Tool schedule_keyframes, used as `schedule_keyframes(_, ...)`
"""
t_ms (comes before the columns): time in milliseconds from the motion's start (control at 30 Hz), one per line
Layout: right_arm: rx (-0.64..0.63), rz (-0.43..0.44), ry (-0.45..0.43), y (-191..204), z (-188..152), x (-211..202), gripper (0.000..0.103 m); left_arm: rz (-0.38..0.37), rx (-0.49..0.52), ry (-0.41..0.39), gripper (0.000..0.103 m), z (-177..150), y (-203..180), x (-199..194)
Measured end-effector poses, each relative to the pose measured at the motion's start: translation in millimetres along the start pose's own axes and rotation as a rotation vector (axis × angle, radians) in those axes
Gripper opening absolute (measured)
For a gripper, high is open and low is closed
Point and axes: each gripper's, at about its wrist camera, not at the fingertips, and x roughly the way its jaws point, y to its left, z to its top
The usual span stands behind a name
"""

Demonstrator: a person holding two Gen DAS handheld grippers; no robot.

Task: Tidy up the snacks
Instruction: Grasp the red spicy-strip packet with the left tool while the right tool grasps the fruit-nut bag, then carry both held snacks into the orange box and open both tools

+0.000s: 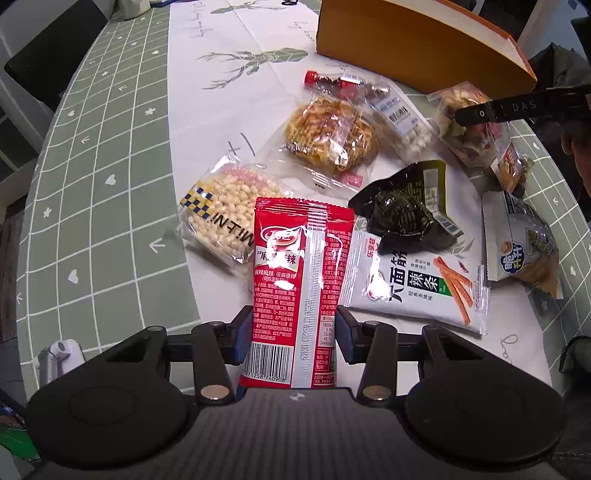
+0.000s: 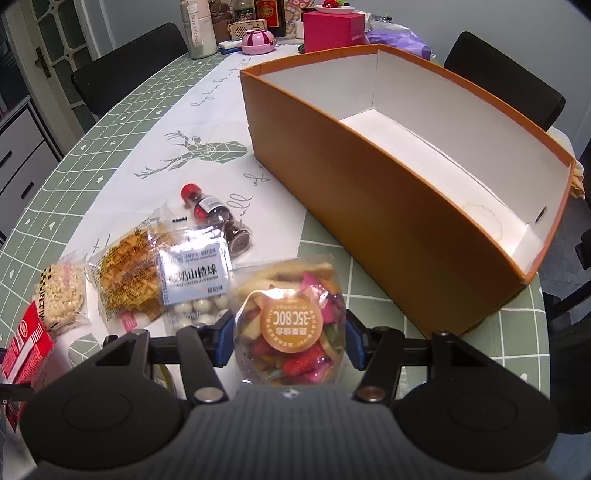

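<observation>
- A home dining room: a table (image 2: 110, 155) under a green grid cloth, black chairs (image 2: 125, 59) around it.
- At twelve o'clock, household clutter: bottles (image 2: 197, 27), a pink gift box (image 2: 332, 29).
- At nine o'clock, a panelled door (image 2: 55, 40).

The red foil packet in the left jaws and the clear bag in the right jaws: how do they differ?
The red foil packet is opaque, flat and printed with a barcode; the clear plastic bag of mixed dried fruit shows its colourful contents, is rounded and bulging, and bears a round orange label. Both are sealed snacks gripped between blue-padded jaws, with the orange cardboard box empty.
</observation>
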Motion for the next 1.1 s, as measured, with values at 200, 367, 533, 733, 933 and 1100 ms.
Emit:
schedule_keyframes(200,0.019,0.013,-0.018,-1.3,4.2,-14.4,0.056,-0.002,-0.005,-0.018,0.052,7.7,-0.4,-7.3)
schedule_keyframes(367,0.034,0.027,-0.05,0.4,9.1,-30.4,0.056,-0.031,-0.013,-0.03,0.052,17.9,-4.2,-14.3)
schedule_keyframes(533,0.074,0.047,-0.044,2.0,7.6,-35.3,0.056,-0.052,0.008,-0.031,0.052,31.0,-11.6,-17.3)
schedule_keyframes(733,0.074,0.082,-0.02,9.1,-1.6,-41.5,0.056,-0.062,0.062,-0.036,0.052,57.8,-28.4,-13.4)
schedule_keyframes(933,0.106,0.098,-0.079,-6.4,16.6,-65.9,0.056,-0.066,0.154,-0.078,0.052,102.4,-53.5,-14.3)
schedule_keyframes(1100,0.145,0.086,-0.168,-32.0,43.4,-93.5,0.056,-0.074,0.23,-0.13,0.052,144.8,-72.7,-16.8)
